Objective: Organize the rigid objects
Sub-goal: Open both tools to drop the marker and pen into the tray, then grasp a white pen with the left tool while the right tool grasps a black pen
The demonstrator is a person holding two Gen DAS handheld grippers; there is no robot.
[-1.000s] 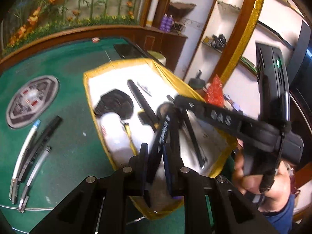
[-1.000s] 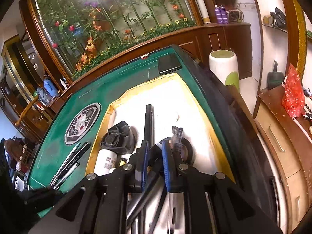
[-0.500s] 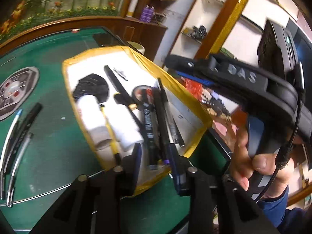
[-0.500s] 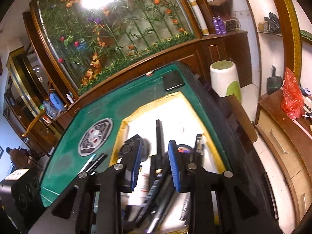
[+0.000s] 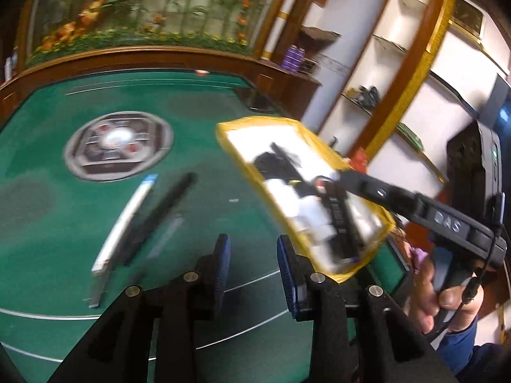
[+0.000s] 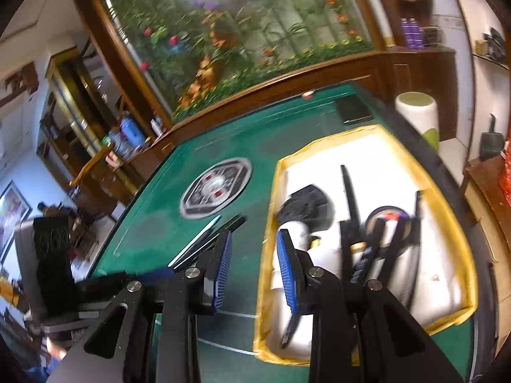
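Note:
A yellow-rimmed white tray (image 5: pixel 230 140) (image 6: pixel 447 217) sits on the green table and holds several pens, a white bottle (image 6: pixel 298 233), a black cap (image 6: pixel 306 202) and a tape roll (image 6: pixel 388 215). Three pens lie on the felt left of it: a white one with a blue tip (image 5: pixel 124 220), a black one (image 5: pixel 159 217) and a grey one (image 5: pixel 166 236). My left gripper (image 5: pixel 252 271) is open and empty above the felt between the loose pens and the tray. My right gripper (image 6: pixel 254 271) is open and empty over the tray's left rim.
A round grey emblem (image 5: pixel 118 145) (image 6: pixel 215 188) is set in the table's middle. A dark phone (image 6: pixel 353 110) lies at the far edge. The wooden rail bounds the table; a white bin (image 6: pixel 415 115) and shelves stand to the right.
Both grippers let go of their pens into the tray and opened. The left gripper swung left toward the loose pens on the felt. The right gripper drew back to the tray's left rim.

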